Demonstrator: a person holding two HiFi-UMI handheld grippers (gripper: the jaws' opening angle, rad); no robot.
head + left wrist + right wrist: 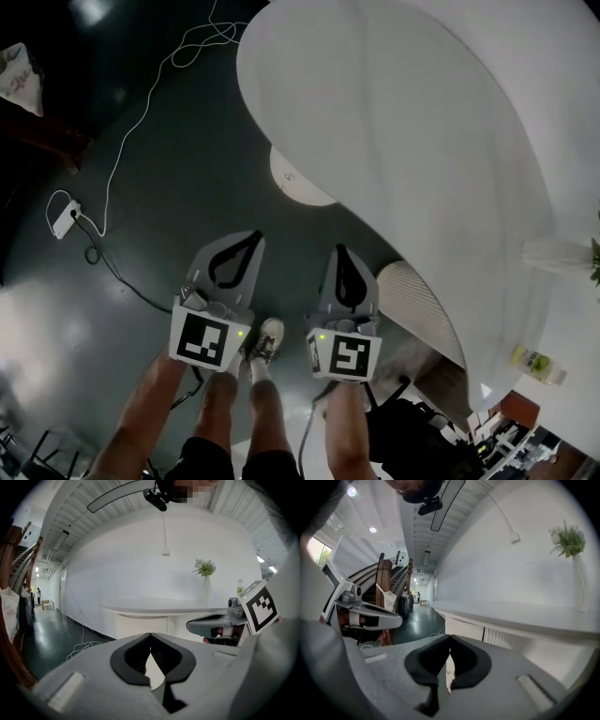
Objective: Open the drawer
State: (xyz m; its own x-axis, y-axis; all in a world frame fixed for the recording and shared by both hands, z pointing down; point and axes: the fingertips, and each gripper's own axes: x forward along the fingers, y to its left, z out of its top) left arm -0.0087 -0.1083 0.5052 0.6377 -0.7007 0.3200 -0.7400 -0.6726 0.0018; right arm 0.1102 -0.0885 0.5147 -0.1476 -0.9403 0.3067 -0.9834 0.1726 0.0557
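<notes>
A long white counter [403,112] with a curved top fills the upper right of the head view. Below its top runs a white cabinet front [140,626] with flat panels [464,629]; I cannot tell which panel is the drawer. My left gripper [246,239] and right gripper [339,251] are held side by side over the dark floor, short of the counter and pointing toward it. Both are shut with nothing between the jaws, as the left gripper [150,634] and right gripper [450,637] show in their own views. Neither touches the counter.
A white ribbed panel [422,309] sits under the counter near my right gripper. A vase of flowers [205,569] and a bottle [537,361] stand on the counter. A white cable and power strip [64,218] lie on the floor at left. My own legs and shoes [267,342] are below.
</notes>
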